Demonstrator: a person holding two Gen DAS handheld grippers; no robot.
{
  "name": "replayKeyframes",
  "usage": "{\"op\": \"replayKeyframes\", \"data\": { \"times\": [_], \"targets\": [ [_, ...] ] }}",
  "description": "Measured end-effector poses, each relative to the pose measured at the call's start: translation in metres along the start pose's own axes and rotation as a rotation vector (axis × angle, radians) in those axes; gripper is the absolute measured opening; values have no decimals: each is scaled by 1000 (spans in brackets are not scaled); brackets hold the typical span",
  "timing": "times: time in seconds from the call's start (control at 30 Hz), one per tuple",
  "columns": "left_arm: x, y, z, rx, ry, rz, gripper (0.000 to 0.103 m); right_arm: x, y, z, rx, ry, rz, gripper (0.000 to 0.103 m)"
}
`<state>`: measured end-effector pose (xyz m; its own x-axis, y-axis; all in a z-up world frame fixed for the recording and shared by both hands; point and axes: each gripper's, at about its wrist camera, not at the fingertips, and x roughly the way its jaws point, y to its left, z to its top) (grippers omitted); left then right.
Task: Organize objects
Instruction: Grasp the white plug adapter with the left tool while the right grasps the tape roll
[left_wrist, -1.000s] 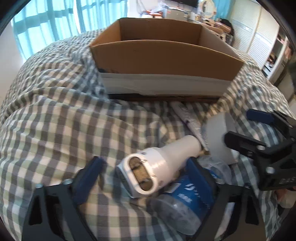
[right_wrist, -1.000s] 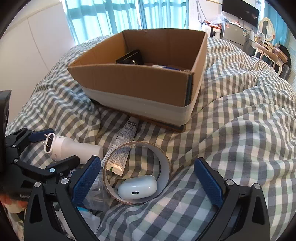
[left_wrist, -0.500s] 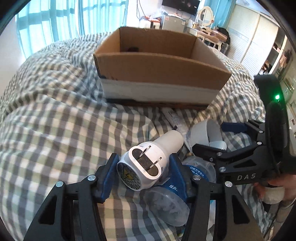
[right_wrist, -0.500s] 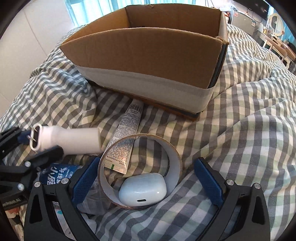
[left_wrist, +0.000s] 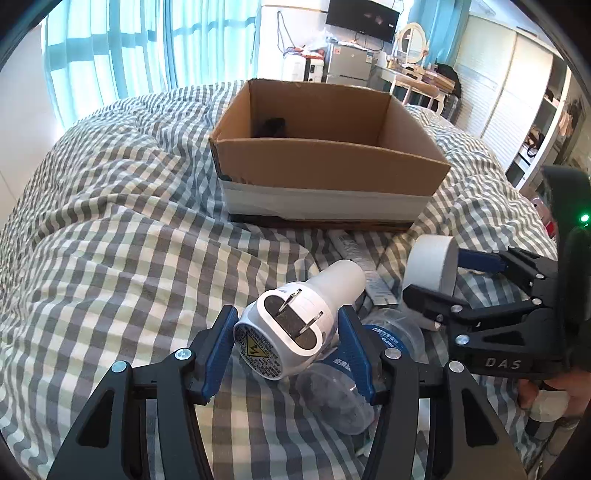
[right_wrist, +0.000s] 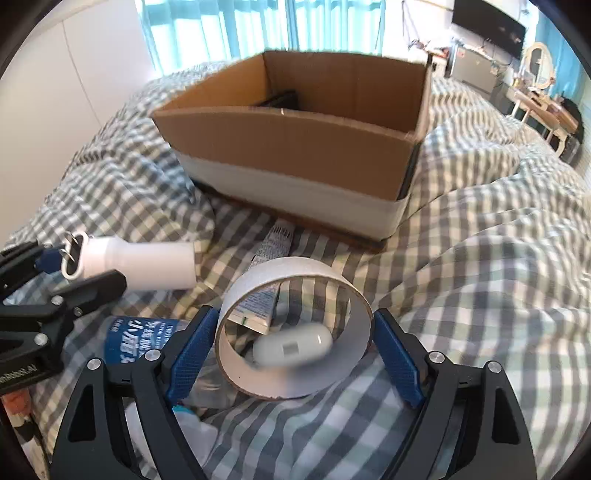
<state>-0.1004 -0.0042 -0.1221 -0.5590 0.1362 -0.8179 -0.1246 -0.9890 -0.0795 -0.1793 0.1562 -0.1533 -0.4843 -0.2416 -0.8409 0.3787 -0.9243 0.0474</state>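
Note:
My left gripper (left_wrist: 286, 345) is shut on a white plug-in device (left_wrist: 295, 321) with two metal prongs and holds it above the checked bedding. In the right wrist view that device (right_wrist: 147, 264) sticks out to the right of the left gripper (right_wrist: 77, 269). My right gripper (right_wrist: 293, 350) has its jaws closing on a white tape roll (right_wrist: 295, 269); both blue pads touch its sides and it stands tilted up. A white earbud case (right_wrist: 291, 347) shows blurred through the ring. From the left wrist camera, the roll (left_wrist: 428, 266) sits between the right gripper (left_wrist: 439, 275) fingers.
An open cardboard box (left_wrist: 325, 173) stands on the bed beyond both grippers, with a dark item (left_wrist: 271, 125) inside. A toothpaste tube (right_wrist: 275, 243) lies before the box. A clear bottle with a blue label (left_wrist: 332, 387) lies under the left gripper. Furniture lines the far wall.
The left gripper's jaws closed on the plug-in device and raised it off the bedding. The right gripper's jaws narrowed onto the tape roll, which tipped up from lying flat around the earbud case.

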Motion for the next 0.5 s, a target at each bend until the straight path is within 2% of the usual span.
{"op": "replayKeyframes", "data": {
  "times": [0.5],
  "targets": [
    [-54,3,3,-10,-124,19,57,-82,26,5,-43,-182,-37,85]
  ]
}}
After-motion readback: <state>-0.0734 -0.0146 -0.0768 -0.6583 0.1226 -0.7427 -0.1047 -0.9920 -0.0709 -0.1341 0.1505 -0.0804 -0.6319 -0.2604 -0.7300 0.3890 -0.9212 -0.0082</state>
